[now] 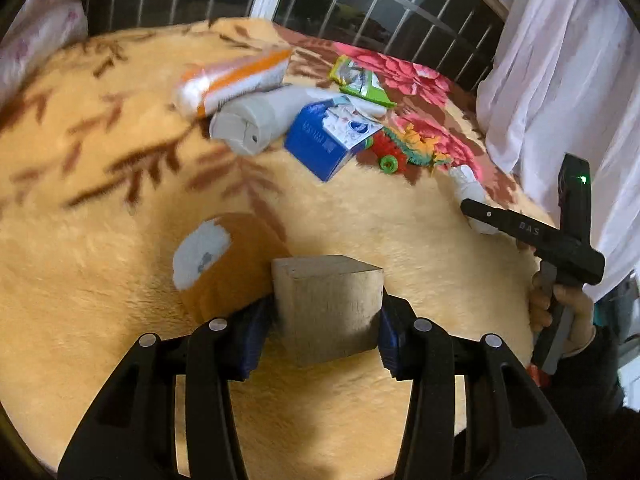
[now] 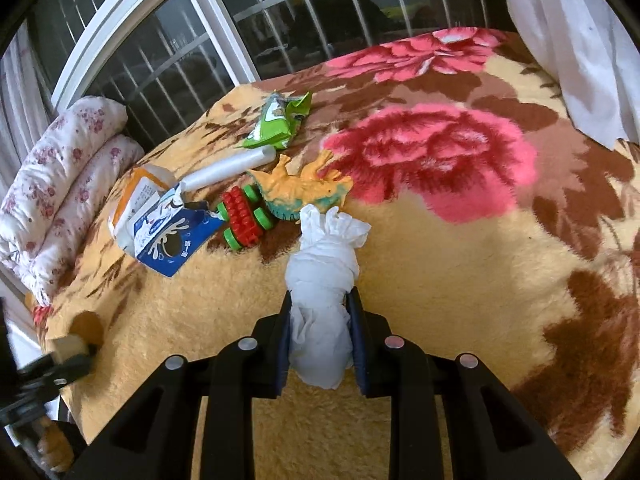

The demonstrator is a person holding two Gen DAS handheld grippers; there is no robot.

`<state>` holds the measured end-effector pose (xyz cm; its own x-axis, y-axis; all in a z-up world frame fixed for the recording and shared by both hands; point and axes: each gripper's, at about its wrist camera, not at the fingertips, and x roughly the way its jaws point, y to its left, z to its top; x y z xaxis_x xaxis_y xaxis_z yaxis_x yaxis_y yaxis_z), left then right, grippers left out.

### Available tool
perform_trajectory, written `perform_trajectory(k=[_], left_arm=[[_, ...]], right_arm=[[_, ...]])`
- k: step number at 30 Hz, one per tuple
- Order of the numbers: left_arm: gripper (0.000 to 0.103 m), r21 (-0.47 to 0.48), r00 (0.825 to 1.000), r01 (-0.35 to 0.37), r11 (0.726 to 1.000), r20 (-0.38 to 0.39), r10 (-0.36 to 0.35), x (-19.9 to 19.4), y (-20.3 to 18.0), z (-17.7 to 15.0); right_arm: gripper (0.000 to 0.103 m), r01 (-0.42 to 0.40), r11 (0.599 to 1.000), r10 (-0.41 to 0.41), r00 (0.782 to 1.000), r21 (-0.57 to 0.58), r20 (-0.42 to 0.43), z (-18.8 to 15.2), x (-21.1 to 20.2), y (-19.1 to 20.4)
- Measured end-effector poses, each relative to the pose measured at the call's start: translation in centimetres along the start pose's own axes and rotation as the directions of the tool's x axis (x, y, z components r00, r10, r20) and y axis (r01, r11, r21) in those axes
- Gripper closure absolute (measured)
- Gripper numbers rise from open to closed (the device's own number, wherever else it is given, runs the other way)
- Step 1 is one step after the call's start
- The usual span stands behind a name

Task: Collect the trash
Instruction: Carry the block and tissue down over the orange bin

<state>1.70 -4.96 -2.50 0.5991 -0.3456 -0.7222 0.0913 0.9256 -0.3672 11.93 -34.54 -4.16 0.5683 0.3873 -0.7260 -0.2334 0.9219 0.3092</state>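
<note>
Blanket [image 2: 440,264], plush and tan with brown leaves and big pink flowers, covered the whole bed, and most of its near half lay bare, with wide open pile in front of both grippers. Along the far edge ran a barred window [image 2: 280,28]; a white curtain [image 2: 580,40] hung over the far right corner and rolled floral bedding [image 2: 60,184] sat at the left edge. The clutter kept to one cluster toward the far left: a blue milk carton [image 2: 168,240], an orange-and-white carton [image 2: 140,192] behind it, a white tube [image 2: 232,166], a green wrapper [image 2: 280,120], a red toy with green wheels [image 2: 244,218] and an orange toy dragon [image 2: 304,190]. The left gripper [image 1: 328,320] was partly closed, its blue pads pressed on both sides of a plain wooden block [image 1: 328,300], near the blanket's left edge. The right gripper [image 2: 322,340] stood narrow, pinching a crumpled white tissue [image 2: 324,276] whose loose end reached up close beside the toy dragon. A hand [image 1: 560,312] gripped that right tool's handle.
</note>
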Motion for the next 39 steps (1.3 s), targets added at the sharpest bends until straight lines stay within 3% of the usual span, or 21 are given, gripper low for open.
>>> perform_trajectory(k=[3,10,13,18,24,28,31,39], left_arm=[[0.058,0.038,0.997,0.082,0.996,-0.009,-0.082,-0.7,-0.1,-0.9],[0.057,0.187,0.996,0.084,0.979,0.021,-0.090,-1.7,-1.6,-3.2],[0.057,0.238,0.996,0.068,0.969,0.033,-0.078,-1.7,-2.3,-3.6],[0.057,0.196,0.994,0.048,0.979,0.083,-0.065,-2.1,-2.1,-2.6],[0.057,0.254,0.990,-0.036,0.966,0.139,0.000,-4.6,-5.1,-4.1],[0.057,0.280,0.988,-0.067,0.958,0.155,0.024,-6.2,-6.4,-7.0],[0.057,0.311,0.988,-0.100,0.945,0.142,0.058,-6.8,-6.7,-10.0],[0.057,0.348,0.996,-0.090,0.933,0.039,0.081,-6.6,-6.1,-15.5]], right_arm=[[0.078,0.028,0.999,-0.028,1.000,0.019,0.003,-0.4,-0.6,-0.8],[0.078,0.030,0.999,-0.030,0.999,0.029,0.017,-0.9,-1.3,-1.5],[0.078,0.038,0.999,-0.038,0.999,0.022,0.013,-0.8,-1.1,-1.4],[0.078,0.031,0.999,-0.031,0.999,0.024,0.024,-0.8,-1.2,-1.4],[0.078,0.047,0.994,-0.033,0.990,-0.095,0.137,-2.0,-4.3,1.3],[0.078,0.097,0.975,-0.050,0.973,-0.202,0.225,-5.6,-8.3,4.8],[0.078,0.058,0.970,0.003,0.968,-0.237,0.252,-8.9,-11.2,6.8],[0.078,-0.041,0.964,0.082,0.986,-0.263,0.147,-17.1,-14.3,9.7]])
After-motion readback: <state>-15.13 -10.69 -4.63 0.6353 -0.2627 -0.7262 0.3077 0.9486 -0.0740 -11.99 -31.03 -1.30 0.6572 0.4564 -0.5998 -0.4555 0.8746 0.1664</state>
